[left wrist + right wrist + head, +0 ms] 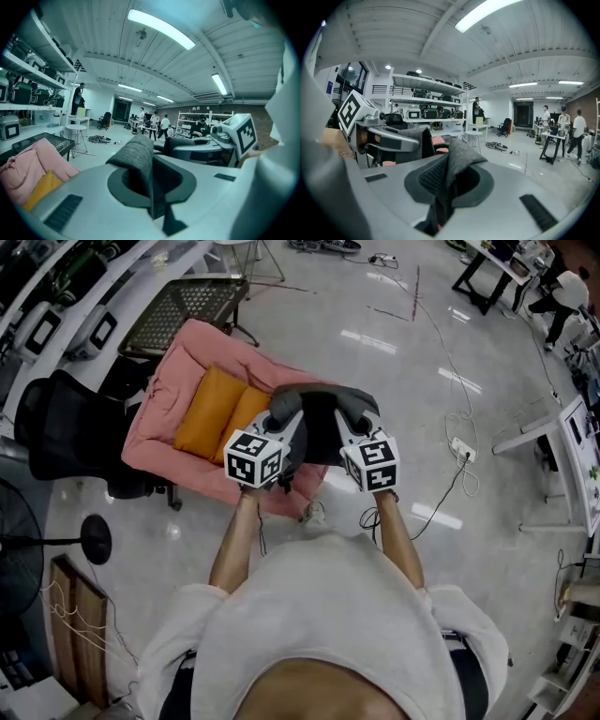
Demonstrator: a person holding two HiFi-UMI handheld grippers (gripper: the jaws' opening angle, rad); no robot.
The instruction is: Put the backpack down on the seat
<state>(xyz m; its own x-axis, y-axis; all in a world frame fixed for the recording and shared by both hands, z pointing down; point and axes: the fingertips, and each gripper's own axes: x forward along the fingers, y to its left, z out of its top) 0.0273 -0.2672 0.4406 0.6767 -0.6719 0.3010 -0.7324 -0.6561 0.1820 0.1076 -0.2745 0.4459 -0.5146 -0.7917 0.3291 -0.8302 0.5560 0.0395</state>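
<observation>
A dark grey backpack (323, 418) hangs in the air over the near edge of the pink padded seat (173, 381), which has an orange cushion (220, 413) lying on it. My left gripper (289, 423) is shut on the backpack's grey fabric strap (138, 161) at its left top. The right gripper (350, 426) is shut on grey strap fabric (452, 171) at the right top. In each gripper view the fabric stands pinched upright between the jaws. Most of the backpack's body is hidden below the grippers.
A black office chair (61, 432) stands left of the seat, and a mesh-topped table (187, 301) stands behind it. A floor fan (28, 540) is at the near left. Cables and a power strip (464, 448) lie on the floor to the right, near a white table (572, 451).
</observation>
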